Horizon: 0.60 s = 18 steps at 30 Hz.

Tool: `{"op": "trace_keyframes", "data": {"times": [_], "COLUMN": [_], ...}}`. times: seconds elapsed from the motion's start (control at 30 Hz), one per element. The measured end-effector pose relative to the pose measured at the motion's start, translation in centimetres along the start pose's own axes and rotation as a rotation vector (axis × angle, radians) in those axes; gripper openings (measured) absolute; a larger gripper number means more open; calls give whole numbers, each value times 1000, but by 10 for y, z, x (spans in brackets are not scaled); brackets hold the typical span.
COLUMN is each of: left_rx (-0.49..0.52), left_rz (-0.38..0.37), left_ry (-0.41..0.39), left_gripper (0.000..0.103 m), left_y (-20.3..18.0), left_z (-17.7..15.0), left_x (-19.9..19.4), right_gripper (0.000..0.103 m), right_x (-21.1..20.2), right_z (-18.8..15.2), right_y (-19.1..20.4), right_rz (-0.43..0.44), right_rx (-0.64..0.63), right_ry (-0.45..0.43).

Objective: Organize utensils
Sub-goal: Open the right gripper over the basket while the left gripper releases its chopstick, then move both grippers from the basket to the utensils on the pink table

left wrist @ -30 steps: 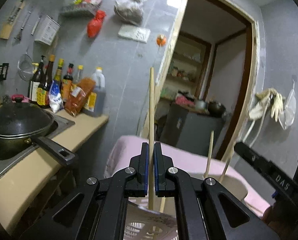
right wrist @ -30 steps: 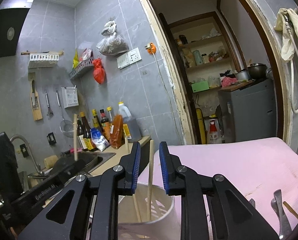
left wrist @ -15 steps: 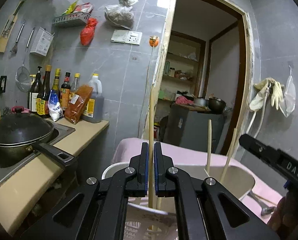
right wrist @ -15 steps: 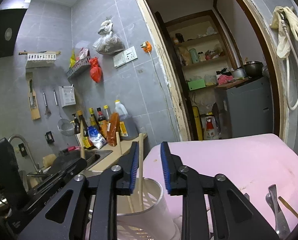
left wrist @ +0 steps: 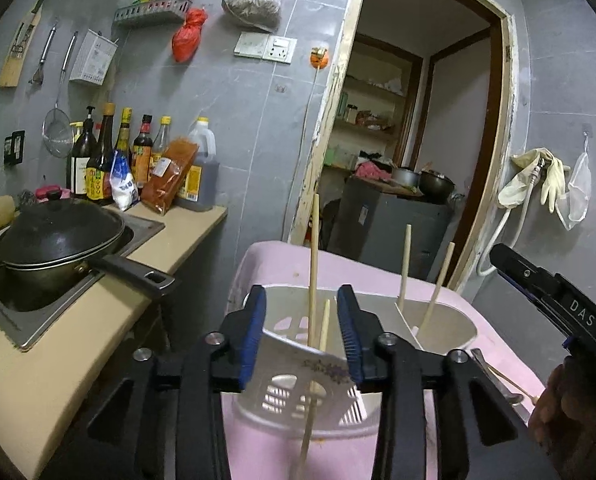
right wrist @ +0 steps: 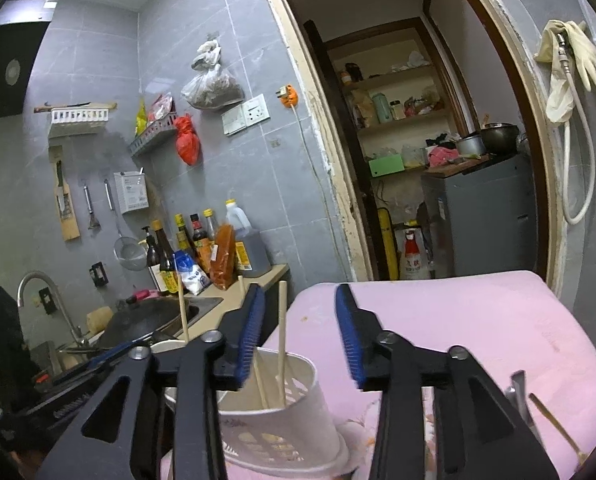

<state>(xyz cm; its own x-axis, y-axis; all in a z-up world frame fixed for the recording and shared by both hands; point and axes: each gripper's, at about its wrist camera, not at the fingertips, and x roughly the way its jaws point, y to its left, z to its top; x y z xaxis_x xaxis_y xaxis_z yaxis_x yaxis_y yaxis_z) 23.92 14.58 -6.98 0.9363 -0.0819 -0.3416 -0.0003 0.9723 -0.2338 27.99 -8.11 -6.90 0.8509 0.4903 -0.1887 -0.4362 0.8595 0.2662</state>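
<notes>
Both tools have just been opened, and the chopsticks they carried have been let go into the white utensil holder (left wrist: 337,384), which is set on the pink-covered desk (right wrist: 477,320). In the left wrist view, the left tool (left wrist: 301,332) is held with its blue pads standing moderately apart, a little above the holder's near rim. The long chopstick (left wrist: 313,264) that was pinched between them a moment ago is now seen free in the gap, upright in the near compartment beside a shorter chopstick (left wrist: 325,326); no pad is pressed against it. Two more chopsticks (left wrist: 406,264) are seen leaning in the far compartment, beyond the divider.

In the right wrist view, the right tool (right wrist: 299,336) is likewise parted and nothing is gripped; a chopstick (right wrist: 282,340) that was between its pads a second ago is now standing in the holder, just beside the left pad.

Four sticks at least are thus judged to be stowed. At the right edge of that view, a metal utensil (right wrist: 517,396) and what is probably another chopstick (right wrist: 553,424), partly cut off by the frame, are still lying on the pink cover. These are taken to be the next things to be collected, so the sorting is judged unfinished.
</notes>
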Motion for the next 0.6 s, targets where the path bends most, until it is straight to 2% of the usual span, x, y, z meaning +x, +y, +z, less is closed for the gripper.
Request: {"op": "trace_keyframes", "data": {"times": [0.03, 0.13, 0.2, 0.23, 0.3, 0.4, 0.43, 0.6], "left_rx": [2, 9, 6, 3, 1, 18, 30, 61], "left_rz": [1, -6, -25, -34, -53, -60, -63, -88], "left_ry": [8, 32, 38, 38, 35, 30, 32, 33], "left_gripper": [37, 52, 67, 71, 87, 92, 92, 92], "left_y": [-2, -11, -21, -26, -35, -55, -62, -93], "left_z": [1, 11, 20, 22, 26, 28, 28, 22], "left_x": [-2, -9, -13, -15, -17, -19, -18, -13], "right_gripper": [45, 57, 67, 76, 82, 94, 101, 103], "right_x": [-3, -14, -24, -30, -40, -56, -59, -85], "right_z": [1, 10, 18, 22, 29, 37, 39, 47], "right_y": [-1, -6, -11, -15, -21, -33, -36, -59], "right_rz": [-4, -27, -48, -60, -77, -118, -125, -188], "right_rx": [1, 1, -2, -3, -11, -23, -25, -61], "right_ry": [2, 14, 19, 19, 11, 18, 21, 41]}}
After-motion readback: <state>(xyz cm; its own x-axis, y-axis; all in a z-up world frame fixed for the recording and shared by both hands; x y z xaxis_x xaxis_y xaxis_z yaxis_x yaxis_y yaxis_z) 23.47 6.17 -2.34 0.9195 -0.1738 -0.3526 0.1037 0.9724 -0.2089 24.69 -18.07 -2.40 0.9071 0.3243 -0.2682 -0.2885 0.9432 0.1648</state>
